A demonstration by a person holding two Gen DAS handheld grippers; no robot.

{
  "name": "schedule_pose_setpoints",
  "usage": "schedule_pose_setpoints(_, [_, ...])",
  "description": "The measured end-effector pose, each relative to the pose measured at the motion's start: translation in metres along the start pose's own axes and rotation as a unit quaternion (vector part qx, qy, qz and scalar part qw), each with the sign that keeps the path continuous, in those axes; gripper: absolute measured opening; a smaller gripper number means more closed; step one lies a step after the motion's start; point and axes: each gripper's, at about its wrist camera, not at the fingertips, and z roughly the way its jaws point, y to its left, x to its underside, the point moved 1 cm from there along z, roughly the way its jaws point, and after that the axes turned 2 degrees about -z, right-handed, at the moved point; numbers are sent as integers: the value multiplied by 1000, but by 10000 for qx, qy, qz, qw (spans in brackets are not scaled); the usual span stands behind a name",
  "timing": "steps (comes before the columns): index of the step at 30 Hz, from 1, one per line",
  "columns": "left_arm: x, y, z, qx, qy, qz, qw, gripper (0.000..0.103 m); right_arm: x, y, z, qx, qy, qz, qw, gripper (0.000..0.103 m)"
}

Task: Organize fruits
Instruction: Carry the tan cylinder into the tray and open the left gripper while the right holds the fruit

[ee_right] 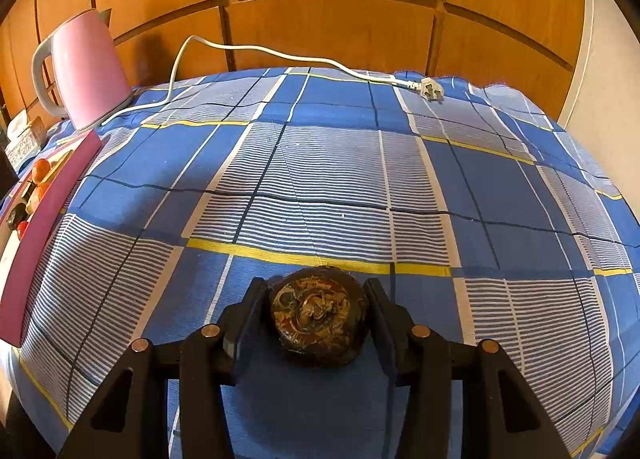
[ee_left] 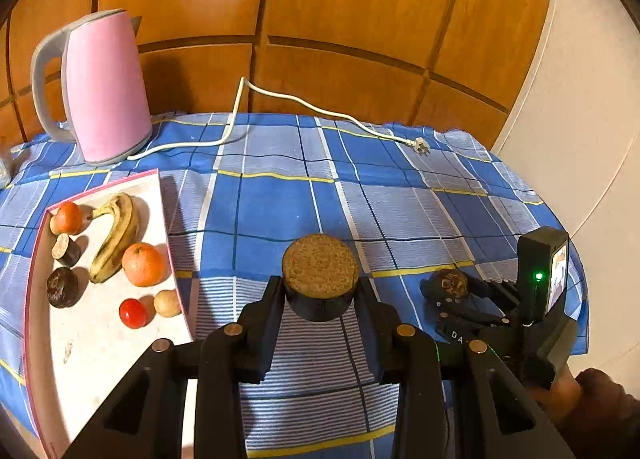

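The left gripper (ee_left: 320, 287) has its jaws clamped on a dark, round cut piece of fruit (ee_left: 320, 277) with a pale, grainy flat top, held above the checked blue tablecloth (ee_left: 400, 195). Beside it, the right gripper (ee_right: 318, 315) has its jaws around a dark, wrinkled round fruit (ee_right: 319, 319) low over the cloth. The left finger looks to be touching it; a sliver of gap shows at the right finger, so a firm grip cannot be confirmed.

The step in hand appears to be carrying loose fruit to the white tray (ee_left: 100, 347) with a pink rim, just left of the left gripper. The next move likely calls for swinging left over the rim and lowering onto bare tray.

Already on the tray: a red tomato (ee_left: 133, 313), a small pale fruit (ee_left: 168, 303), an orange (ee_left: 143, 264), a banana (ee_left: 116, 237) and other pieces.

Farther back stand a pink kettle (ee_left: 106, 87) and its loose white cord (ee_left: 280, 99), clear of the path.
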Motion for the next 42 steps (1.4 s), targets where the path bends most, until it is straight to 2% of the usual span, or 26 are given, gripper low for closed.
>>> schedule_pose_setpoints(10, [7,11,-4,77,80,-127,9999,36,4,0,-1,-4,-169,-37,9999,50])
schedule_pose_setpoints(14, [8,33,-16,17,19,-348,9994,36,5,0,-1,-4,-187,-34,9998,50])
schedule_pose_setpoints(17, [11,61,-31,-189,-119,-647,9977,36,5,0,-1,-19,-207,-21,9998,50])
schedule_pose_setpoints(21, [20,112,-48,-609,-181,-1253,9901,36,6,-1,-1,-42,-222,-5,9997,50])
schedule_pose_setpoints(26, [38,165,-55,-1115,-78,-1957,9743,36,6,-1,-1,-47,-227,-6,9997,50])
schedule_pose_setpoints(29, [47,180,-56,-1208,-26,-2221,9675,36,6,-1,-1,-42,-221,-11,9997,50])
schedule_pose_setpoints(32, [51,183,-53,-1231,25,-2288,9657,36,5,-1,-1,-40,-219,-15,9998,50])
schedule_pose_setpoints(36, [47,181,-44,-1159,86,-2242,9676,36,5,-1,-1,-35,-223,-21,9997,50])
schedule_pose_setpoints(42, [24,179,-21,-1161,130,-2099,9707,36,6,-1,-1,-37,-227,-19,9997,50])
